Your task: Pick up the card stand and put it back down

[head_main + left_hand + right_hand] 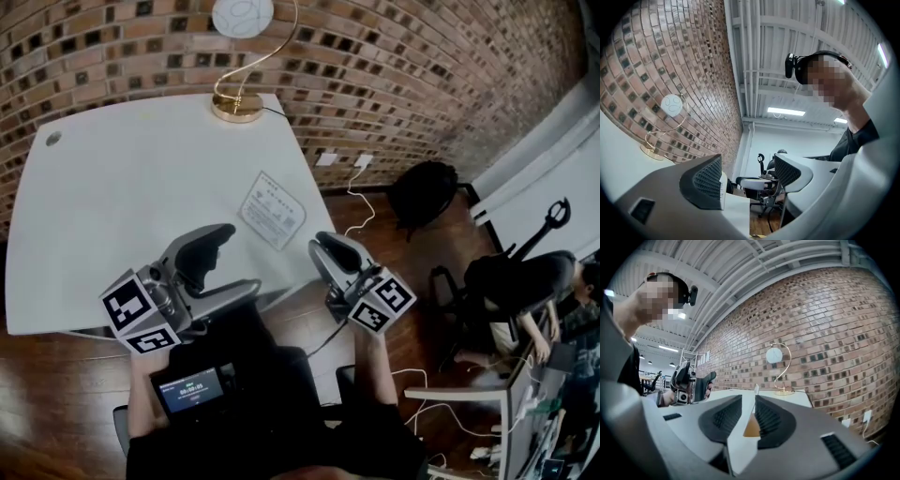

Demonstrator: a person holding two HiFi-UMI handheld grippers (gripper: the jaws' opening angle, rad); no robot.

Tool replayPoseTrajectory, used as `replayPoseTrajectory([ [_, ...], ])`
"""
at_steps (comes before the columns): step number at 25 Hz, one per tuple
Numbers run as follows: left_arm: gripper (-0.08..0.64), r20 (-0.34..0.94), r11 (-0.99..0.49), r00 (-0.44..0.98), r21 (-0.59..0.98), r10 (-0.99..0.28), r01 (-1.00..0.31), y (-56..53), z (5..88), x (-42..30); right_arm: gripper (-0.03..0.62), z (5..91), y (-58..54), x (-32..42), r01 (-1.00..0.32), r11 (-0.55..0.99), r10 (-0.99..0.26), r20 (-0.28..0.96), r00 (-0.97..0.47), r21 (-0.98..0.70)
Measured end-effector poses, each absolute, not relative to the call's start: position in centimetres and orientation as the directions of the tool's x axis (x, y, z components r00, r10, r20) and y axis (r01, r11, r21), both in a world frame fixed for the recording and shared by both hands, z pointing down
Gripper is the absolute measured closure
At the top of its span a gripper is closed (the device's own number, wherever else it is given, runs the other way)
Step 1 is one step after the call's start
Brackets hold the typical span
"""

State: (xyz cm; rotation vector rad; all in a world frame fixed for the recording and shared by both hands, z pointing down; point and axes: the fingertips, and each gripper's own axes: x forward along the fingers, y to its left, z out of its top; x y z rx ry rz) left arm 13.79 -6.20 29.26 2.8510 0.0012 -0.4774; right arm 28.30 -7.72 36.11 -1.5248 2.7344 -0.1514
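Observation:
The card stand (271, 210), a clear tilted holder with a white printed card, stands on the white table (131, 197) near its right front edge. My right gripper (323, 248) hangs just off that edge, a little short of the stand, jaws apart and empty. In the right gripper view the stand (755, 394) shows edge-on as a thin white sliver, in line with the gap of the right gripper (748, 414) but beyond the pads. My left gripper (234, 264) is over the table's front edge, open, holding nothing; the left gripper view shows only the room between the left gripper (750, 176) jaws.
A brass lamp (236, 101) with a round white disc stands at the table's back against the brick wall (394, 66). Wall sockets with a cable (342, 161), a black office chair (424, 192) and a seated person at a desk (525, 291) lie to the right.

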Motion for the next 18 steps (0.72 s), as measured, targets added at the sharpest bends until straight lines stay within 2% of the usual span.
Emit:
replayPoseTrajectory([
  [8, 0.209, -0.321, -0.972, 0.946, 0.234, -0.047, 0.031, -7.9, 29.2, 14.8, 0.456, 38.4, -11.0, 27.0, -0.829, 0.555, -0.817, 0.139, -0.56, -0.073],
  [13, 0.209, -0.318, -0.974, 0.947, 0.226, -0.055, 0.019, -9.3, 28.8, 14.7, 0.443, 40.0, -12.4, 26.4, -0.832, 0.544, -0.79, 0.268, -0.552, -0.109],
  [18, 0.209, -0.326, -0.977, 0.944, 0.211, -0.048, 0.024, -9.9, 28.3, 15.0, 0.443, 39.3, -13.1, 25.3, -0.798, 0.6, -0.752, 0.298, -0.588, -0.059],
])
